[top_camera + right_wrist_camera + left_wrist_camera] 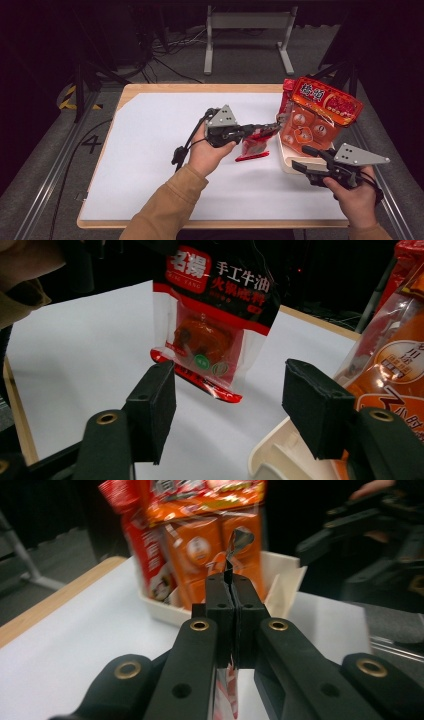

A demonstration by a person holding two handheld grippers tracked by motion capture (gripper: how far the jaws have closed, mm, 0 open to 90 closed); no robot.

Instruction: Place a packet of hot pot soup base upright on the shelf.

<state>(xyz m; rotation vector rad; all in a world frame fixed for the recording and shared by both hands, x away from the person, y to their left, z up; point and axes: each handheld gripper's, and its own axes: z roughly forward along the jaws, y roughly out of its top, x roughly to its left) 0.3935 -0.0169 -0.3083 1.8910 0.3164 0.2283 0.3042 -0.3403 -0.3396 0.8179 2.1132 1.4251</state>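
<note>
A red and clear sauce packet (255, 142) with Chinese print hangs upright from my left gripper (274, 127), which is shut on its top edge. Its red bottom strip lies at the white table surface. In the left gripper view the jaws (231, 582) are pressed together on the thin foil, and the packet (226, 695) dangles below them. My right gripper (299, 157) is open beside the white box, with nothing between its pads. In the right gripper view the packet (215, 315) hangs beyond the open gripper (232, 400), apart from it.
A white box (286, 162) at the table's right edge holds tall orange and red snack bags (320, 112). Its rim (270, 455) sits just under my right jaw. The white mat (150, 150) stretches left of the hands. A metal frame (247, 20) stands behind the table.
</note>
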